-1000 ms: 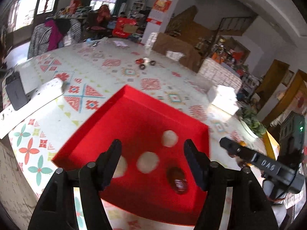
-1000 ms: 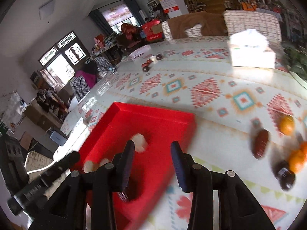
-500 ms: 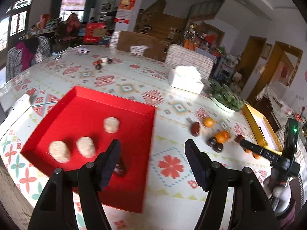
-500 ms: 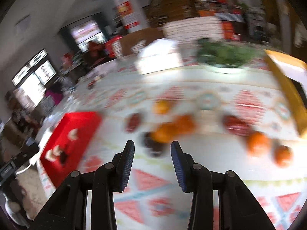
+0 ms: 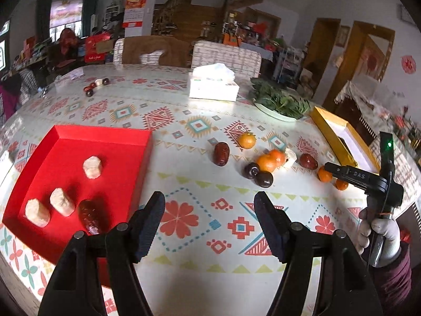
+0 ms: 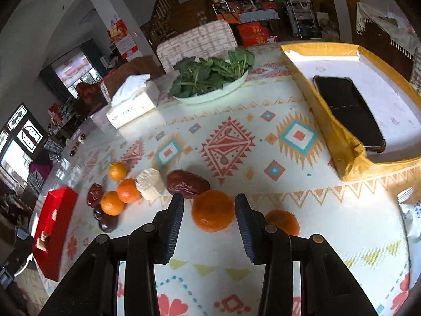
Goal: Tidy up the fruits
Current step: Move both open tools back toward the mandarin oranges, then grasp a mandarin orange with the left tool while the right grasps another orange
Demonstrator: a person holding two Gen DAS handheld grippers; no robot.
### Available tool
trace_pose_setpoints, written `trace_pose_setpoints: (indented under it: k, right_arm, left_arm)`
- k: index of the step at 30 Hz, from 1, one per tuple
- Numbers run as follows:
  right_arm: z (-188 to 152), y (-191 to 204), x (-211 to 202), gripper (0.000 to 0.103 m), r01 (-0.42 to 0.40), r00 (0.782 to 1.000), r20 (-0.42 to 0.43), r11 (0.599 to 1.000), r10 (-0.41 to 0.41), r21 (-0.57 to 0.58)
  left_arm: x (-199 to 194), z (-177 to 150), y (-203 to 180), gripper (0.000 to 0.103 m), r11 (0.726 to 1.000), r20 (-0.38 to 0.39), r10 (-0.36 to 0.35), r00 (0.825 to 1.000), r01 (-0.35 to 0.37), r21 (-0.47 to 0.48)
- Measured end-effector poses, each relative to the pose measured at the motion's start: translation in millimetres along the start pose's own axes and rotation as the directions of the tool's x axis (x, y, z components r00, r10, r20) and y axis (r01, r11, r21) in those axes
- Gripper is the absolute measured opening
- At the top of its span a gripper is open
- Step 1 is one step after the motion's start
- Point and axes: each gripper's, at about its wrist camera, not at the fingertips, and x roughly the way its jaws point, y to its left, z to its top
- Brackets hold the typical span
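A red tray at the left holds three pale cakes and one red date. My left gripper is open and empty above the tablecloth, right of the tray. Loose fruit lies mid-table: oranges, a red date and dark plums. My right gripper is open, its fingers either side of an orange on the table. A second orange, a red date and a pale cake lie close by. The right gripper also shows in the left wrist view.
A yellow tray at the right holds a black phone. A plate of greens and a tissue box stand at the back. A white packet lies at the right edge. The red tray also shows in the right wrist view.
Both grippers have swung right, away from the red tray. The right gripper has come down over the loose fruit and now straddles an orange. Both stay open.
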Motion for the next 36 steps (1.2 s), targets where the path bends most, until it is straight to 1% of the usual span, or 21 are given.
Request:
trace_pose_setpoints:
  k: [4, 6, 8, 12, 15, 17, 22, 25, 31, 36]
  right_arm:
    - [-1, 8, 14, 0.047, 0.048, 0.999, -0.023, 0.997, -0.050, -0.060]
    - [0, 10, 19, 0.047, 0.062, 0.997, -0.032, 0.996, -0.065, -0.070]
    - [1, 14, 21, 0.047, 0.077, 0.996, -0.031, 0.992, -0.081, -0.095]
    - [1, 14, 22, 0.046, 0.075, 0.997, -0.023, 0.992, -0.077, -0.104]
    - [0, 13, 22, 0.042, 0.069, 0.997, -0.020, 0.991, -0.072, -0.113]
    - [0, 14, 22, 0.041, 0.067, 0.997, -0.018, 0.990, -0.070, -0.123]
    - [-1, 15, 22, 0.040, 0.058, 0.998, -0.014, 0.990, -0.061, -0.129]
    - [-1, 12, 20, 0.040, 0.051, 0.999, -0.008, 0.992, -0.053, -0.115]
    - [-1, 10, 17, 0.040, 0.039, 0.999, -0.003, 0.994, -0.039, -0.102]
    - [-2, 10, 17, 0.040, 0.037, 0.999, -0.002, 0.995, -0.038, -0.098]
  left_arm:
    - [12, 7, -14, 0.070, 0.997, 0.010, 0.033, 0.999, -0.033, 0.064]
    - [21, 12, -20, 0.070, 0.996, 0.004, 0.028, 1.000, -0.028, 0.086]
    - [31, 17, -29, 0.070, 0.994, -0.009, 0.005, 1.000, -0.004, 0.113]
    - [55, 27, -49, 0.070, 0.985, -0.046, -0.029, 0.999, 0.037, 0.167]
    - [77, 33, -63, 0.070, 0.978, -0.080, -0.050, 0.996, 0.064, 0.196]
    - [94, 38, -71, 0.070, 0.974, -0.107, -0.056, 0.993, 0.078, 0.211]
    - [123, 43, -89, 0.070, 0.958, -0.135, -0.065, 0.989, 0.100, 0.267]
    - [139, 44, -95, 0.070, 0.950, -0.165, -0.082, 0.983, 0.127, 0.286]
    - [158, 42, -95, 0.070, 0.945, -0.213, -0.105, 0.971, 0.164, 0.282]
    - [165, 40, -97, 0.069, 0.941, -0.223, -0.102, 0.969, 0.167, 0.296]
